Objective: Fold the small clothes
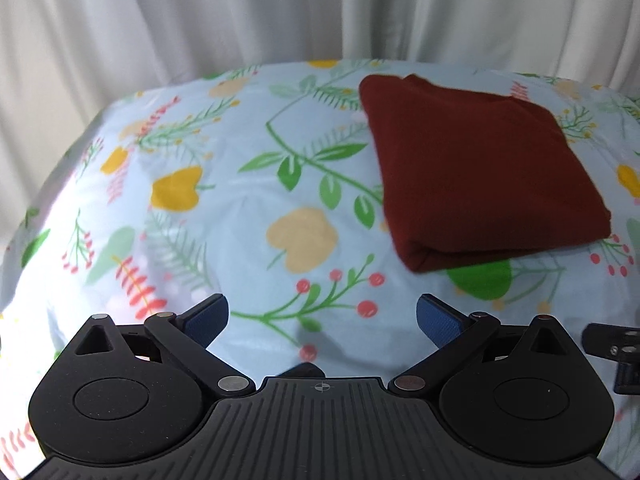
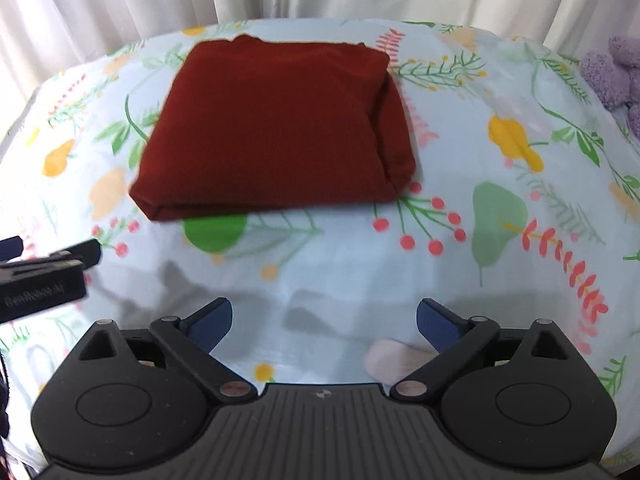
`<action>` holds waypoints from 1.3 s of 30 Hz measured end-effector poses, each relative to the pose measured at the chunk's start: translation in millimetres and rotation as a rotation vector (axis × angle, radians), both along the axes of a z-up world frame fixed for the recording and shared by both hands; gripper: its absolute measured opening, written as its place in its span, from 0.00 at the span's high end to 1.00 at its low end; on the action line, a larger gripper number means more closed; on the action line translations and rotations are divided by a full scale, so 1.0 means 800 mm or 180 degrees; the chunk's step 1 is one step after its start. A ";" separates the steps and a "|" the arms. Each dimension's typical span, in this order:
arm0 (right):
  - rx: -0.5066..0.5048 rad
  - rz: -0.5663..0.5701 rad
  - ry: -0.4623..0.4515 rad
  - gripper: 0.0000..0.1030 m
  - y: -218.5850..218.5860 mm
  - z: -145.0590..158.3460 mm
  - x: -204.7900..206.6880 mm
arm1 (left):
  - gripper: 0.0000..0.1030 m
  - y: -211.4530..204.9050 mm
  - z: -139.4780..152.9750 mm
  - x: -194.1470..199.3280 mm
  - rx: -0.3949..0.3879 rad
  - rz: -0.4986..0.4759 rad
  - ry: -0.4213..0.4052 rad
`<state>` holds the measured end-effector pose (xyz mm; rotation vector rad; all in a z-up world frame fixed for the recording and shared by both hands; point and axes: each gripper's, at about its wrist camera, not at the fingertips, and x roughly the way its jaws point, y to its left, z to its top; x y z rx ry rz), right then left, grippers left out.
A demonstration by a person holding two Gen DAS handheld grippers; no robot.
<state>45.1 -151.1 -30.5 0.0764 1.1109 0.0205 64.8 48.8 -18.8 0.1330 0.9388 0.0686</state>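
Note:
A dark red garment (image 1: 480, 168) lies folded into a thick rectangle on the floral sheet (image 1: 248, 184), ahead and to the right in the left wrist view. In the right wrist view the same red garment (image 2: 272, 128) sits ahead, slightly left of centre. My left gripper (image 1: 322, 320) is open, its blue pads wide apart over bare sheet, short of the garment. My right gripper (image 2: 324, 322) is open too, with nothing between its fingers. The left gripper (image 2: 44, 268) shows at the right wrist view's left edge.
The floral sheet (image 2: 440, 280) covers the whole surface. White curtains (image 1: 280, 12) hang behind it. A fuzzy purple object (image 2: 616, 72) lies at the far right edge. The other gripper's black body (image 1: 616, 352) pokes in at the left wrist view's right edge.

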 end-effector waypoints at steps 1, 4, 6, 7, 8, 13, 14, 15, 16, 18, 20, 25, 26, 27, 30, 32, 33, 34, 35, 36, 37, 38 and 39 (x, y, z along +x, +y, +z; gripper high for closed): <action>0.0020 -0.0047 -0.0018 0.04 -0.001 0.004 0.002 | 0.00 -0.002 0.005 0.002 -0.0029 -0.0027 -0.0007; -0.0031 -0.0165 -0.0041 0.04 -0.002 0.011 0.011 | 0.00 -0.006 0.009 0.008 -0.0136 -0.0071 0.0031; -0.0109 -0.0206 -0.0077 0.04 -0.001 0.016 0.013 | 0.00 -0.009 0.009 0.010 -0.0150 -0.0070 0.0057; -0.0146 -0.0217 -0.0096 0.04 -0.001 0.019 0.014 | 0.00 -0.011 0.008 0.011 -0.0157 -0.0078 0.0069; -0.0174 -0.0220 -0.0112 0.04 -0.001 0.020 0.014 | 0.00 -0.011 0.007 0.011 -0.0168 -0.0078 0.0085; -0.0231 -0.0277 -0.0127 0.04 -0.005 0.022 0.018 | 0.00 -0.012 0.001 0.015 -0.0284 -0.0049 0.0187; -0.0231 -0.0278 -0.0130 0.04 -0.005 0.022 0.019 | 0.00 -0.012 0.001 0.016 -0.0277 -0.0045 0.0189; -0.0227 -0.0276 -0.0134 0.04 -0.006 0.022 0.019 | 0.00 -0.012 0.001 0.017 -0.0266 -0.0045 0.0189; -0.0225 -0.0275 -0.0133 0.04 -0.006 0.022 0.020 | 0.00 -0.013 0.001 0.017 -0.0252 -0.0050 0.0190; -0.0227 -0.0274 -0.0128 0.04 -0.006 0.022 0.020 | 0.00 -0.014 0.002 0.019 -0.0236 -0.0069 0.0189; -0.0229 -0.0272 -0.0125 0.04 -0.006 0.022 0.021 | 0.00 -0.016 0.002 0.019 -0.0231 -0.0076 0.0191; -0.0228 -0.0232 -0.0126 0.04 -0.003 0.022 0.022 | 0.00 -0.017 -0.001 0.019 -0.0243 -0.0059 0.0230; -0.0230 -0.0229 -0.0122 0.04 -0.003 0.021 0.022 | 0.00 -0.017 -0.001 0.019 -0.0247 -0.0059 0.0234; -0.0229 -0.0226 -0.0121 0.04 -0.003 0.021 0.022 | 0.00 -0.017 -0.001 0.019 -0.0249 -0.0064 0.0236; -0.0206 -0.0215 -0.0121 0.04 -0.004 0.021 0.022 | 0.00 -0.016 -0.001 0.019 -0.0243 -0.0065 0.0232; -0.0209 -0.0208 -0.0123 0.04 -0.003 0.021 0.022 | 0.00 -0.016 -0.001 0.019 -0.0245 -0.0066 0.0230; -0.0208 -0.0203 -0.0125 0.04 -0.003 0.021 0.022 | 0.00 -0.016 -0.001 0.019 -0.0242 -0.0065 0.0229; -0.0207 -0.0195 -0.0125 0.04 -0.003 0.021 0.022 | 0.00 -0.017 -0.001 0.020 -0.0237 -0.0060 0.0225; -0.0207 -0.0192 -0.0124 0.04 -0.004 0.021 0.022 | 0.00 -0.017 -0.001 0.019 -0.0235 -0.0056 0.0221; -0.0207 -0.0195 -0.0130 0.04 -0.003 0.021 0.022 | 0.00 -0.017 0.000 0.020 -0.0238 -0.0058 0.0222; -0.0206 -0.0189 -0.0132 0.04 -0.004 0.022 0.022 | 0.00 -0.017 0.000 0.020 -0.0242 -0.0054 0.0224; -0.0207 -0.0184 -0.0134 0.04 -0.004 0.022 0.022 | 0.00 -0.017 0.000 0.020 -0.0245 -0.0048 0.0224; -0.0208 -0.0181 -0.0139 0.04 -0.004 0.022 0.022 | 0.00 -0.017 0.000 0.020 -0.0249 -0.0045 0.0228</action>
